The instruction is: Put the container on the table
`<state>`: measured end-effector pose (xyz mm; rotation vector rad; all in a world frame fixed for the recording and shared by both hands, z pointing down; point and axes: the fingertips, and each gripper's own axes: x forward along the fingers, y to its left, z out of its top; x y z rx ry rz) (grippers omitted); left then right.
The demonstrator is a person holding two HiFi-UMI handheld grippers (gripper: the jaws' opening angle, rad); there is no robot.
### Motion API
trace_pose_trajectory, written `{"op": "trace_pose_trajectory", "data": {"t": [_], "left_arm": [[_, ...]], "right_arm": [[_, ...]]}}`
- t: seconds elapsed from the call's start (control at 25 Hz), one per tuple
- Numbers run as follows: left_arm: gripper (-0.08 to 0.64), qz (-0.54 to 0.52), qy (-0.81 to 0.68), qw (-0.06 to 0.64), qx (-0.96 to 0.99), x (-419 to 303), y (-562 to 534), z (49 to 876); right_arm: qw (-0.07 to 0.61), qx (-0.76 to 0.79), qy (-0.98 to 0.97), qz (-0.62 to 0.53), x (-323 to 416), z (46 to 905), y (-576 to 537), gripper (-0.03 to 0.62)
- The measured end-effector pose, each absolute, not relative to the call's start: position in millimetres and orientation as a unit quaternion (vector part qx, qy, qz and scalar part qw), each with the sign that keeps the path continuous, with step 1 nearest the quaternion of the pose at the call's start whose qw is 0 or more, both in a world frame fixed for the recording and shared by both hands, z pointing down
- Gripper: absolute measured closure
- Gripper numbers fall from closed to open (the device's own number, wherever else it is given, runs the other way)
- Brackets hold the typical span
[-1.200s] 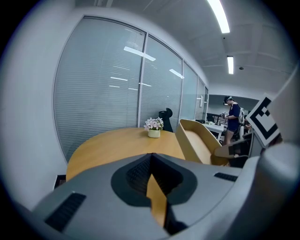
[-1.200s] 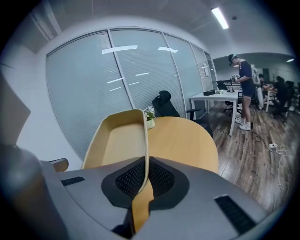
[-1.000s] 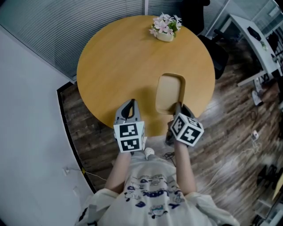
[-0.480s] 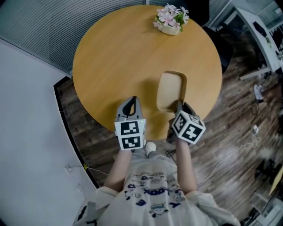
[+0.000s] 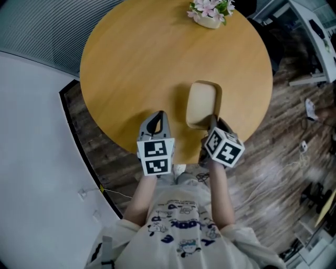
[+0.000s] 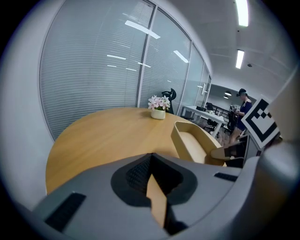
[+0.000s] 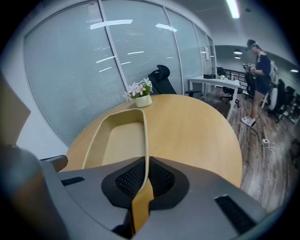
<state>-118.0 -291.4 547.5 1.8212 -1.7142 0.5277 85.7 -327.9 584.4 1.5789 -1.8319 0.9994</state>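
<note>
Head view: we look steeply down on a round wooden table (image 5: 136, 63) that fills the upper half of the frame.
Container: a tan, oblong, open container (image 5: 202, 100) sits over the table near its lower edge, just right of centre. We cannot tell whether its base touches the wood.
Right tongs: the right tongs (image 5: 212, 124) are clamped on the container's near wall, and in the right gripper view we see the thin rim running in between them.
Left tongs: the left tongs (image 5: 156, 118), lower centre, are closed together on nothing, beside the container but apart from it.
Flowers: a pot of pink flowers (image 5: 210, 11) stands at the top edge.
</note>
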Motion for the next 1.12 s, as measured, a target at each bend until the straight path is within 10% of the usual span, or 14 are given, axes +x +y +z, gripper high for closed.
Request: {"op": "trace_pose_trajectory", "data": {"t": [1.12], "left_arm": [[0.557, 0.234, -0.625, 0.348, 0.658, -110.0, -273.2, 616.9]], "right_arm": [[0.316, 0.547, -0.655, 0.415, 82.2, 657.8, -311.5, 0.578]]}}
